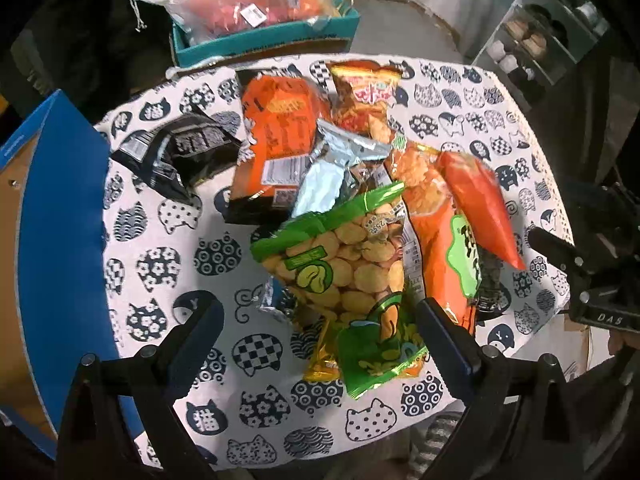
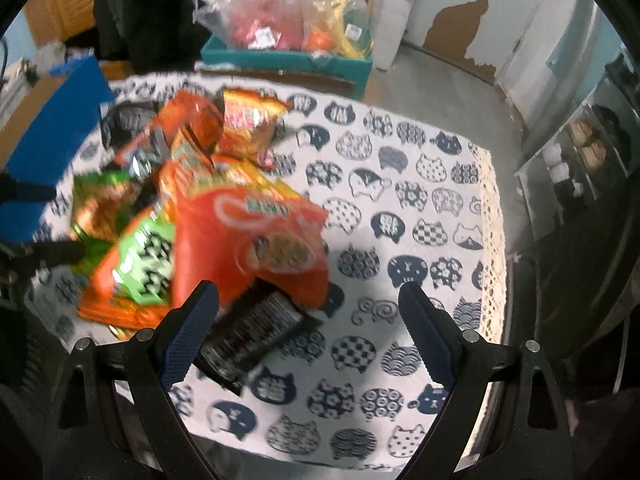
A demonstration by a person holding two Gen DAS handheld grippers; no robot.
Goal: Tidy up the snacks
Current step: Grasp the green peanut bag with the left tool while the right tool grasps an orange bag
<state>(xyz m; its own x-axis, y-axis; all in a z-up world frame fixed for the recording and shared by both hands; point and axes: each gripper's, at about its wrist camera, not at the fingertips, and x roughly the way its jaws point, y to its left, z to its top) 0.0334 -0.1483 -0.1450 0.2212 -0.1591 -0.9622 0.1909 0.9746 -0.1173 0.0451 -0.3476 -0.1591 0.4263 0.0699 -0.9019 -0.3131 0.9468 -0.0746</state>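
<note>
Both grippers wide open, holding nothing. My left gripper (image 1: 320, 332) hangs over the green bag (image 1: 348, 272) at the near end of the snack pile (image 1: 320, 184) on the cat-print cloth (image 1: 168, 264). Right gripper (image 2: 310, 320) sits beside the red bag (image 2: 256, 240); black pack (image 2: 248, 336) by its left finger. Blue box (image 1: 60, 240) left of the cloth.

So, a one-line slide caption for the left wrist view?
Open left gripper hovering over a green snack bag in a pile on the cat-print tablecloth.

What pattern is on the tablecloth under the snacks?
White tablecloth printed with navy cat heads in varied patterns, with a lace edge; clearest in the right wrist view.
</note>
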